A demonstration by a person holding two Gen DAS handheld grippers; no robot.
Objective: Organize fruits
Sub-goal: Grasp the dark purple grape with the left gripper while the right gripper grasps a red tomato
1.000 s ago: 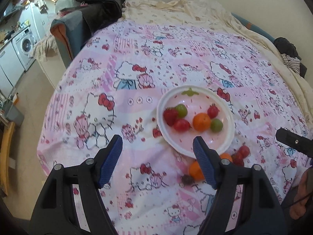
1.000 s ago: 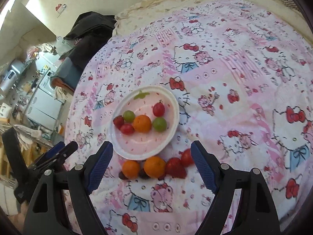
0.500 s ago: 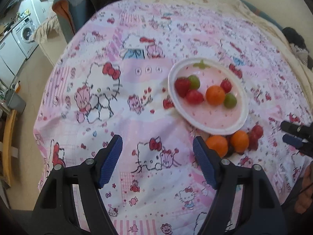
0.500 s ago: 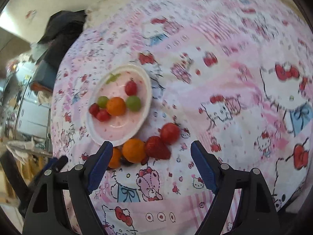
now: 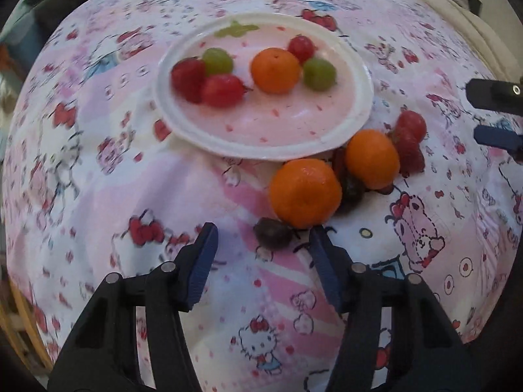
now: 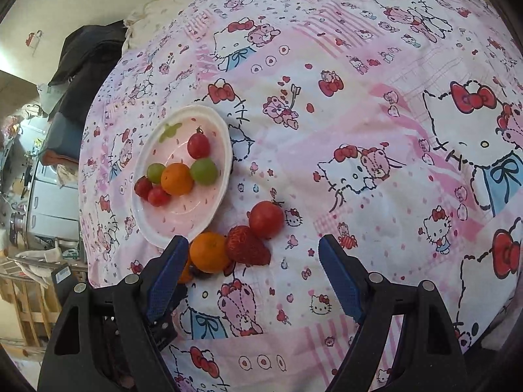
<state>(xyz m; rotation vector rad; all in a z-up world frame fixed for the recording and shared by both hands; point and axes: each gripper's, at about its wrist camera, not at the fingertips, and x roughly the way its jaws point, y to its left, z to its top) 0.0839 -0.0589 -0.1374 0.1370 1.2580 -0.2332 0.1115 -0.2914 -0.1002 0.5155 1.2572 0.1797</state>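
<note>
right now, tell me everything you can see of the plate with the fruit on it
The plate is round and shallow, with a white rim and a pink floor speckled red, and a green leaf mark at its far edge. It looks like plastic or paper. It lies flat on the patterned sheet. Six fruits rest on it: one orange, two green grapes, three red ones. More loose fruit sits beside its near rim. Neither tool touches it.

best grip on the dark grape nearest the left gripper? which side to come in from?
Take the dark grape across its round middle, from above on the near side. The open left gripper already points at it, one finger to each side. The near orange sits right behind it, seemingly touching, so coming from the far side is blocked. It looks small and soft, so close gently.
</note>
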